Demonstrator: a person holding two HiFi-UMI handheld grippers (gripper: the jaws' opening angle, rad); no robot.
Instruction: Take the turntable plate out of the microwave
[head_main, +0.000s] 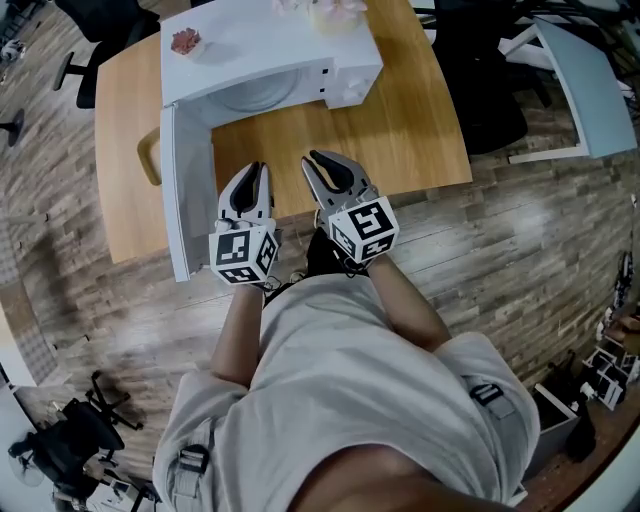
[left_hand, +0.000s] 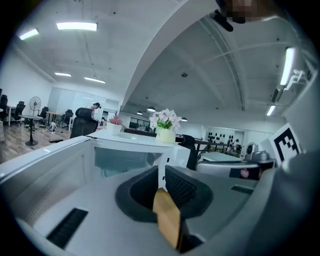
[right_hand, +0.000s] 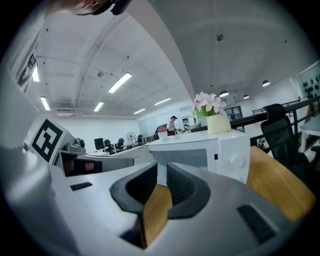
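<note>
A white microwave (head_main: 300, 60) stands at the back of a wooden table (head_main: 400, 130). Its door (head_main: 185, 190) hangs wide open to the left, toward me. Inside the cavity lies the pale glass turntable plate (head_main: 258, 95). Both grippers hover side by side over the table's near edge, in front of the cavity and apart from it. The left gripper (head_main: 256, 172) (left_hand: 162, 172) shows a narrow gap between its pads, with nothing in it. The right gripper (head_main: 322, 162) (right_hand: 162, 172) is likewise slightly open and empty. The microwave (right_hand: 200, 155) shows beyond its jaws.
A pot of pale flowers (head_main: 335, 10) and a small pink plant (head_main: 186, 42) sit on top of the microwave. A black office chair (head_main: 490, 90) and a white panel (head_main: 585, 90) stand to the right of the table. Wood flooring surrounds it.
</note>
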